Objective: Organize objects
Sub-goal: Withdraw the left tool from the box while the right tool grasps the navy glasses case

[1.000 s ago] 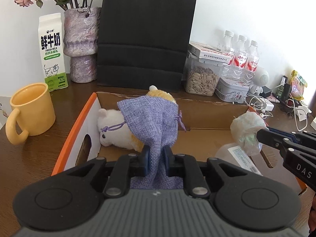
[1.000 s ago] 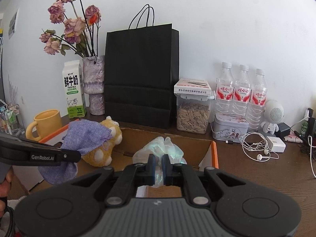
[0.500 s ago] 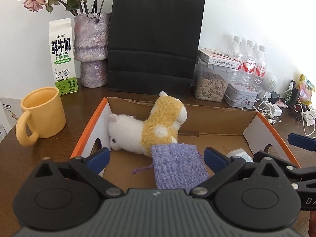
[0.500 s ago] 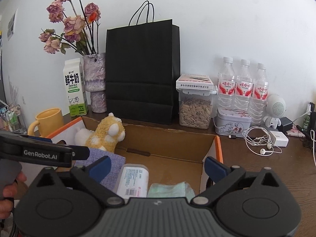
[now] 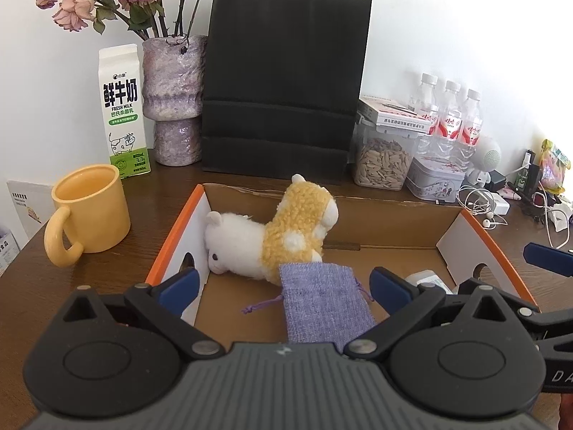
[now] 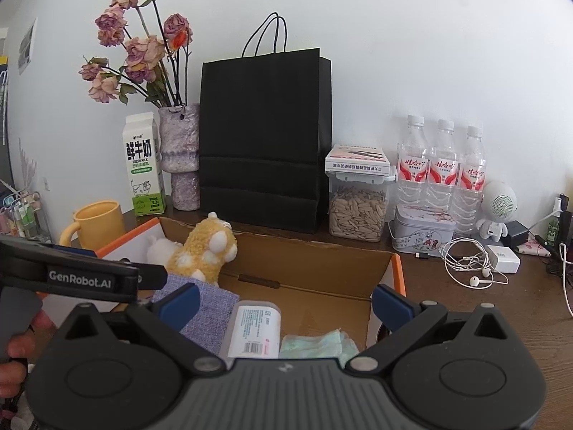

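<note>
An open cardboard box (image 5: 390, 211) with orange edges sits on the dark wooden table. In it lie a yellow and white plush toy (image 5: 272, 240), a purple drawstring pouch (image 5: 322, 304), a white labelled bottle (image 6: 256, 329) and a crumpled pale green plastic bag (image 6: 318, 344). My left gripper (image 5: 284, 288) is open and empty above the pouch. My right gripper (image 6: 284, 299) is open and empty above the bottle and the bag. The box also shows in the right wrist view (image 6: 322, 258).
A yellow mug (image 5: 89, 211) stands left of the box. Behind it are a milk carton (image 5: 123, 111), a purple vase of dried roses (image 5: 172, 96), a black paper bag (image 5: 283, 86), a seed jar (image 5: 383, 157), a tin, three water bottles (image 5: 447, 118) and cables (image 6: 472, 261) at right.
Both grippers have opened. The left let go of the purple pouch and the right let go of the green bag; both now lie in the box. Both grippers have lifted back a little.
</note>
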{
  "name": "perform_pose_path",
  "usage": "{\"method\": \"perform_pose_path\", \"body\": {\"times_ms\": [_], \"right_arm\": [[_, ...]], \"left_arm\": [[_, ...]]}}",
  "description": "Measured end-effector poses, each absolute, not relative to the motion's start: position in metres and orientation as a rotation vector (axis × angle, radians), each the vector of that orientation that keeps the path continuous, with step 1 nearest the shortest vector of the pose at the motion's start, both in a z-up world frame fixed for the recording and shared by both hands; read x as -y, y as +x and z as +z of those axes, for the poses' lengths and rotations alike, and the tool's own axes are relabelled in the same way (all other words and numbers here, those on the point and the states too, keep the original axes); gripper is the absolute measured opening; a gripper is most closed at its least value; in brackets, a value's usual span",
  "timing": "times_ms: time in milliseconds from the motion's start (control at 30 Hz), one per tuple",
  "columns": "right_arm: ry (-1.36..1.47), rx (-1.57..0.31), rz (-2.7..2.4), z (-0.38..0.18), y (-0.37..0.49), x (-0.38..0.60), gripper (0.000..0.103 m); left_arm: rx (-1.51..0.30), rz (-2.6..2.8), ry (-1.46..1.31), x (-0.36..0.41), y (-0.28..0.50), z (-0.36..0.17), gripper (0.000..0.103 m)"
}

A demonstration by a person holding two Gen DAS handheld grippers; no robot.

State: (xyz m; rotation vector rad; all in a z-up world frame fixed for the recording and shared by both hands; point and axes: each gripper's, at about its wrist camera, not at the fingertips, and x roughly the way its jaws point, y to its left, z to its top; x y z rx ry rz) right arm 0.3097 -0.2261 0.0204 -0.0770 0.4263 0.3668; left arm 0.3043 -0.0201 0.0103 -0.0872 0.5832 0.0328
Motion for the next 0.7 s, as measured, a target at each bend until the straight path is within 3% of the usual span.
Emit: {"method": "perform_pose_path", "body": {"times_ms": [700], "right_arm": [[-0.079,-0.448,0.367,0.027,0.222,0.236,0.103]], "left_arm": [[-0.687,0.043,-0.032,0.007,0.222,0.012,0.103]]}}
